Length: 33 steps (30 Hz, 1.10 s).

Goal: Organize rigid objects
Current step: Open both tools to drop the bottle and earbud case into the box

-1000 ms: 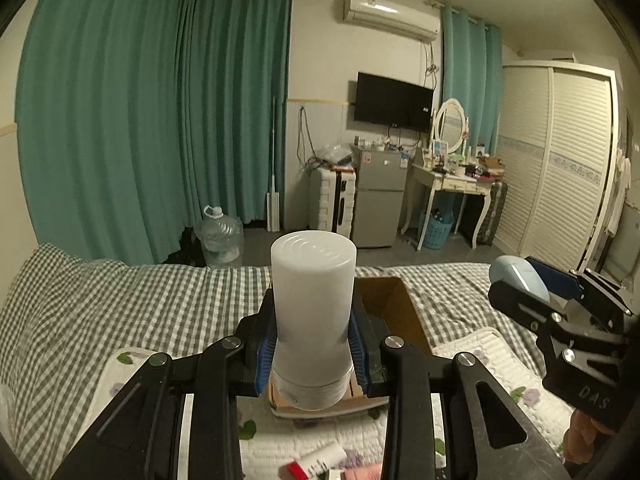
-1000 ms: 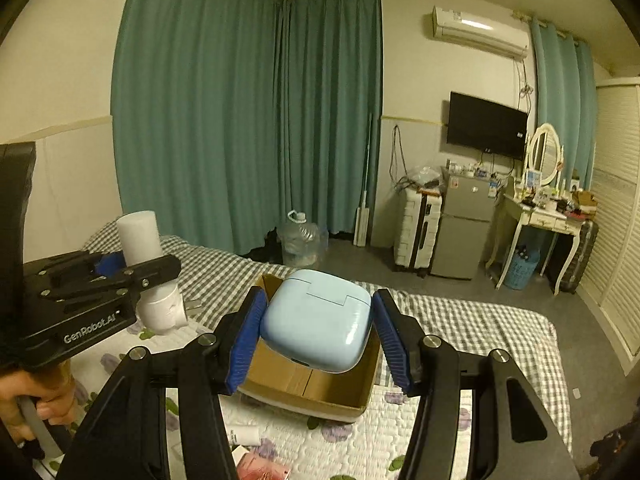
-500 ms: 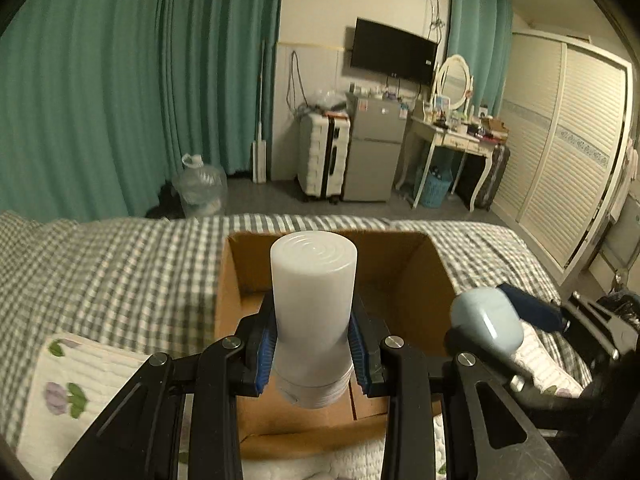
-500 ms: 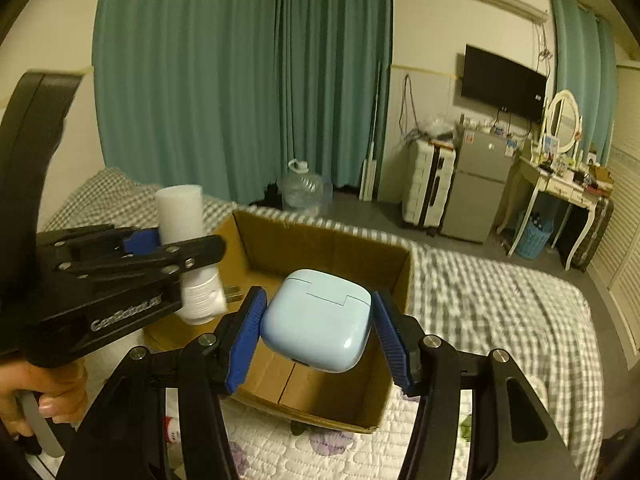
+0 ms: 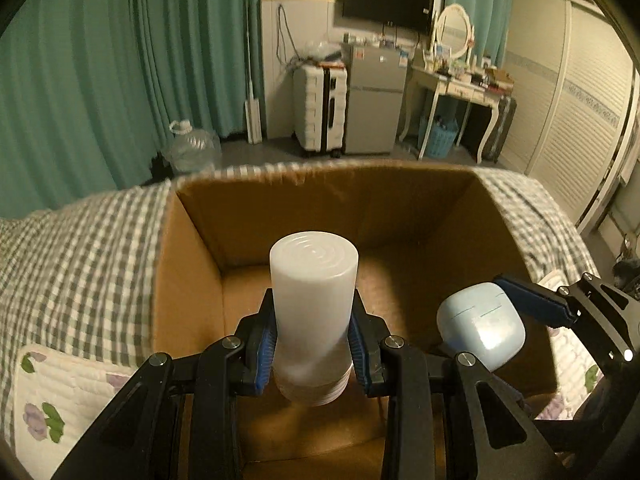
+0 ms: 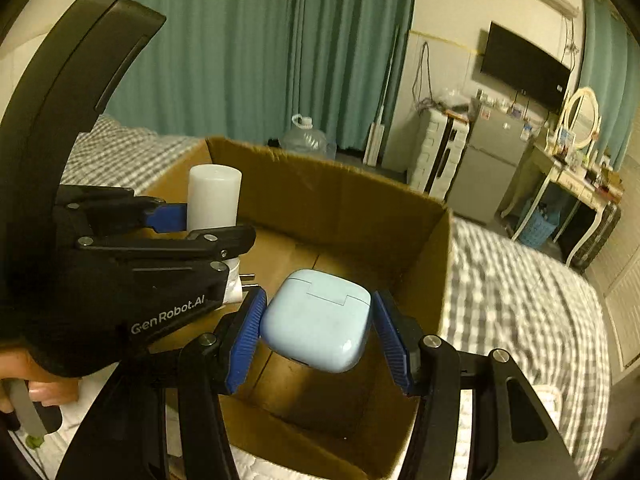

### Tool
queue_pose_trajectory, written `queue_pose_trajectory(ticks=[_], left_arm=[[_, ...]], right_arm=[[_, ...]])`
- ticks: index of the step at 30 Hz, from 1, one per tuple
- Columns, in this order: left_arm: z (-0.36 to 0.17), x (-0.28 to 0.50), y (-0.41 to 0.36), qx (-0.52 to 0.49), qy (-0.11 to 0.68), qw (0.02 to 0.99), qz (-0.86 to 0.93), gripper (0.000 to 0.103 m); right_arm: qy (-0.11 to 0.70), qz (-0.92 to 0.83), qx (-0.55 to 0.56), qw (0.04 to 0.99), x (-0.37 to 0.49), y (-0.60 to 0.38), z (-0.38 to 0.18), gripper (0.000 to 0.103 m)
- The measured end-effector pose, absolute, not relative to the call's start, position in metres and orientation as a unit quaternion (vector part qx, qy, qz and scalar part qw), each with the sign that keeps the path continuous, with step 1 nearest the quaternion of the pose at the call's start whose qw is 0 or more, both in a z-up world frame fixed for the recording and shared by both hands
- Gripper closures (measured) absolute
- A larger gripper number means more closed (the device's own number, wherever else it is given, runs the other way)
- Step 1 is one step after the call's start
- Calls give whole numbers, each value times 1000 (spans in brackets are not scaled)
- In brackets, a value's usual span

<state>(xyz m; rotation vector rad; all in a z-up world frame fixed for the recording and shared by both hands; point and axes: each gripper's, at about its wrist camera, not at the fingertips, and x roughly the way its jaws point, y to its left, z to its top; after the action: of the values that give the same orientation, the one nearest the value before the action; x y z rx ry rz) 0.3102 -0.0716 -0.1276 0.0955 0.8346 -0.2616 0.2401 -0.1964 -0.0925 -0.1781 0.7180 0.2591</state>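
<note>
My left gripper is shut on a white cylindrical bottle, held upright over the open cardboard box. My right gripper holds a light blue rounded case between its blue pads, also over the box. The jaws look slightly wider than the case on the right side. In the right wrist view the left gripper with the bottle is at the left. In the left wrist view the blue case and right gripper are at the right.
The box stands on a bed with a grey checked cover and a floral quilt. Beyond the bed are teal curtains, a water jug, a white suitcase, a small fridge and a dressing table.
Both grippers have moved forward and down with their objects, from in front of the box to over its open inside. The right jaws look a little wider around the case.
</note>
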Motion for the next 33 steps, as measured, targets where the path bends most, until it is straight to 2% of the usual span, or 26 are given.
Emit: queue_pose_trajectory(ticks=[9, 11, 14, 15, 23, 26, 31, 33], left_arm=[[-134, 318, -75, 48, 423, 899, -104, 66], [-132, 319, -76, 48, 425, 898, -102, 62], [-122, 313, -74, 38, 420, 900, -107, 51], [-119, 311, -71, 40, 417, 902, -102, 44], [-69, 291, -41, 1, 380, 922, -74, 44], [-46, 278, -33, 1, 356, 932, -65, 44], [-9, 250, -24, 2, 314, 948, -57, 43], [3, 236, -21, 5, 299, 953, -57, 43]], right_arm=[[377, 120, -100, 913, 252, -196, -116, 48], [377, 117, -97, 914, 250, -197, -113, 48], [360, 98, -113, 921, 242, -195, -104, 33], [353, 96, -112, 924, 239, -196, -99, 32], [313, 74, -92, 942, 213, -208, -59, 32], [289, 59, -76, 952, 194, -215, -40, 21], [240, 40, -53, 968, 163, -226, -3, 15], [222, 34, -45, 973, 153, -228, 12, 8]])
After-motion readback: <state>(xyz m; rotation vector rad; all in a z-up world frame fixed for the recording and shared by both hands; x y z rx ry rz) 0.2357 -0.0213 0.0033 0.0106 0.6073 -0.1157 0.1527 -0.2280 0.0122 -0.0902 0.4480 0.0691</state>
